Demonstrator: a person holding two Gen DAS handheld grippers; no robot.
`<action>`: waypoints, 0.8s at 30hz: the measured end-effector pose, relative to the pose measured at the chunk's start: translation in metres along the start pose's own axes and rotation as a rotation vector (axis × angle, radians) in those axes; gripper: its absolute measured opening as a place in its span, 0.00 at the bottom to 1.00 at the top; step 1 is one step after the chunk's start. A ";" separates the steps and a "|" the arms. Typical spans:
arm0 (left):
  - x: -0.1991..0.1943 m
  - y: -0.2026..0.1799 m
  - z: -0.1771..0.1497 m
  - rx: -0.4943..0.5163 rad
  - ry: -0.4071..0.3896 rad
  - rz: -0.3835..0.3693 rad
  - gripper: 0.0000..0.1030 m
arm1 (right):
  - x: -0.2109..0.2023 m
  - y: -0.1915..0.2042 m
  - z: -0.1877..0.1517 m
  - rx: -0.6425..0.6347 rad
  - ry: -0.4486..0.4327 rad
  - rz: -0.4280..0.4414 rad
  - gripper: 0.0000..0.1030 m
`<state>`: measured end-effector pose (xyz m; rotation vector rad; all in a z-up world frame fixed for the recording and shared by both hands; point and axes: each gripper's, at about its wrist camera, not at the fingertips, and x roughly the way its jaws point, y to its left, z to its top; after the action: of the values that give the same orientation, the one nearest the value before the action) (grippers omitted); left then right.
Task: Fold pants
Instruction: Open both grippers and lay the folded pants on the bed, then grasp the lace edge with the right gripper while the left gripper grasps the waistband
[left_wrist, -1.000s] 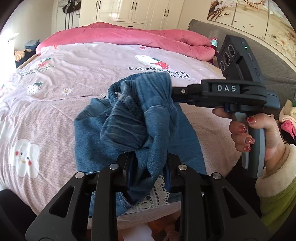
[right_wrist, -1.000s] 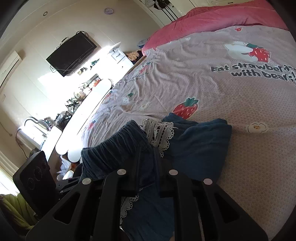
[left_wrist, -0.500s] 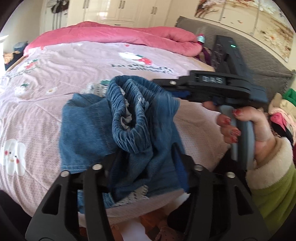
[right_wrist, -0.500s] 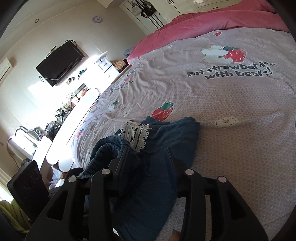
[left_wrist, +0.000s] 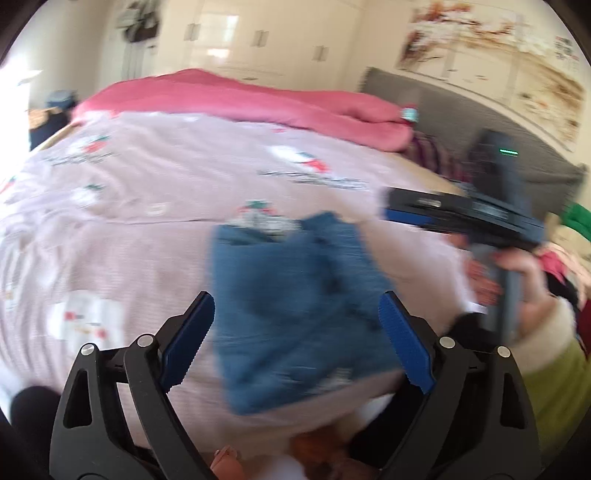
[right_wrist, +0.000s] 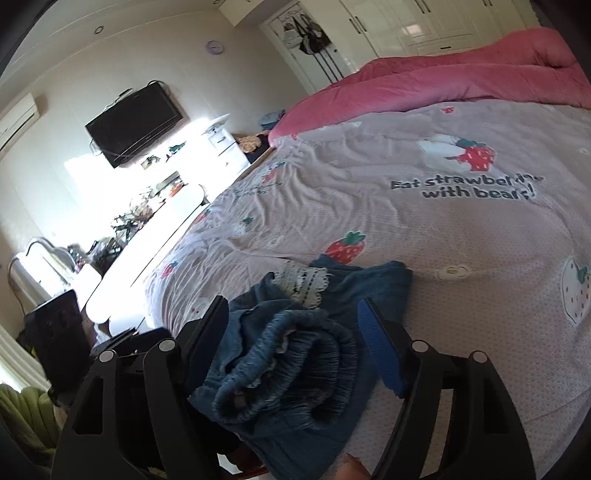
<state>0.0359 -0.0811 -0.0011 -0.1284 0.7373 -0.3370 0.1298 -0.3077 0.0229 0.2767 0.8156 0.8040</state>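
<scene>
Pink strawberry-print bedding (right_wrist: 369, 206) covers the bed, with a rose-coloured quilt (right_wrist: 461, 77) bunched along its far side and white wardrobes (left_wrist: 236, 33) behind. Blue denim pants (right_wrist: 295, 354) lie in a rumpled heap near the bed's front edge, elastic waistband uppermost and a lace-trimmed cuff (right_wrist: 304, 282) showing at the back. Both grippers have just been opening. The left gripper (left_wrist: 297, 339) stands with jaws spread wide (this view is blurred), and the right gripper (right_wrist: 295, 347) likewise; denim shows between each pair, gripped by neither.
</scene>
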 end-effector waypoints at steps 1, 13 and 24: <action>0.003 0.008 0.001 -0.014 0.015 0.024 0.81 | 0.002 0.006 -0.001 -0.022 0.018 0.005 0.70; 0.021 0.036 -0.015 -0.073 0.075 0.022 0.81 | 0.035 0.028 -0.083 -0.286 0.349 -0.161 0.39; 0.030 0.001 -0.029 0.016 0.105 -0.059 0.81 | 0.028 0.055 0.007 -0.240 0.214 -0.159 0.65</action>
<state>0.0375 -0.0905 -0.0419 -0.1178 0.8359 -0.4084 0.1177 -0.2488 0.0407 -0.0886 0.9186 0.7811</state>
